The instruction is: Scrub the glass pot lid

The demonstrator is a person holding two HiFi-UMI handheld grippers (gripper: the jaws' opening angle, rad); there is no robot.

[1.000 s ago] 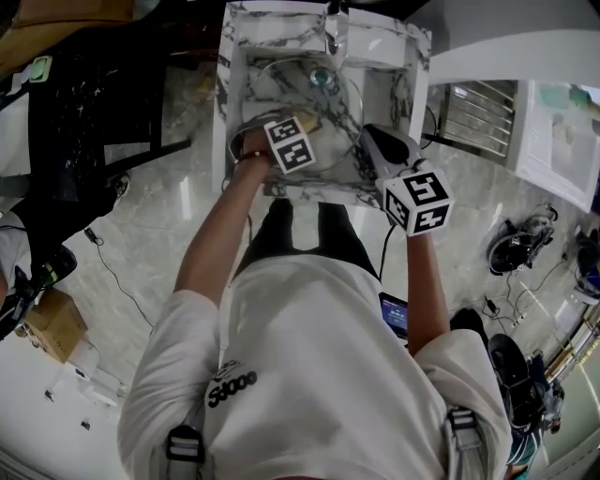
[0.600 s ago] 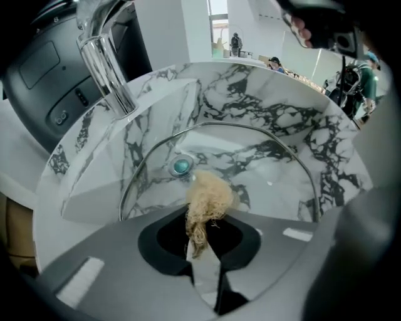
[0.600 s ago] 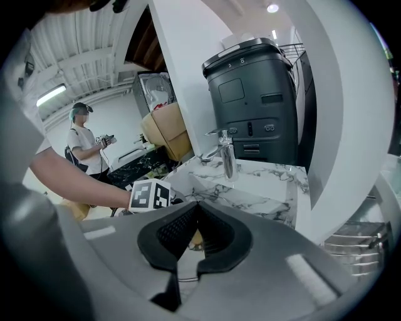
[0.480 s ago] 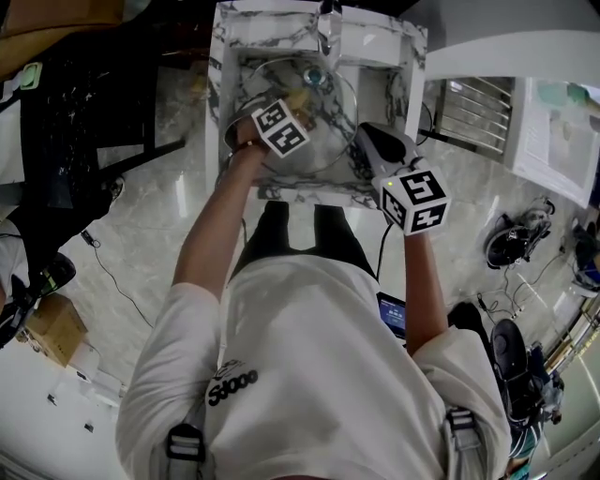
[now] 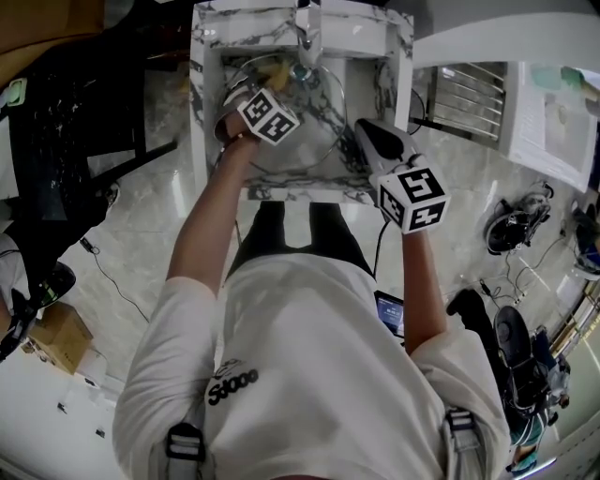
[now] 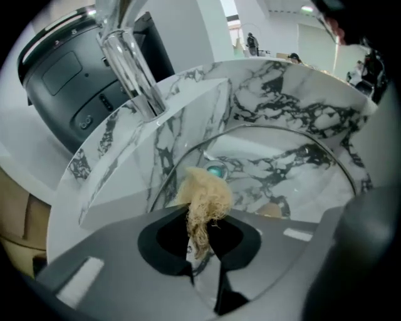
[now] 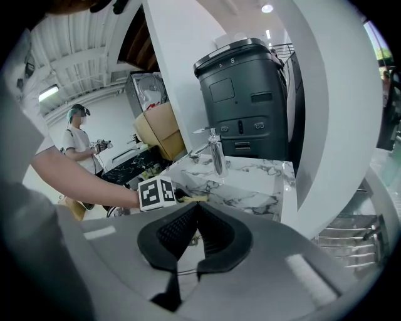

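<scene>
**Scrubbing under way near the lid's knob**

The glass pot lid [image 5: 317,117] sits tilted in the marble sink [image 5: 208,56], between the two tools and just below the faucet [image 5: 307,28]. The left tool [image 6: 203,246] is pressed together on a tuft of pale fibrous scrubber [image 6: 203,197], whose free end lies against the glass right beside the teal knob [image 6: 215,169]. The right tool [image 7: 194,233] is closed down to a narrow slit on what appears to be the lid's near rim, steadying it.

The job looks to be in mid-course. The scrubber is working the centre of the lid, and the wide band of glass out toward the right tool probably remains. No suds or grime show, so how much is already clean cannot be told.

The lid is a round disc with no long axis. Its broad face is turned toward the left tool and partly upward. Which side carries the knob is unclear.
</scene>
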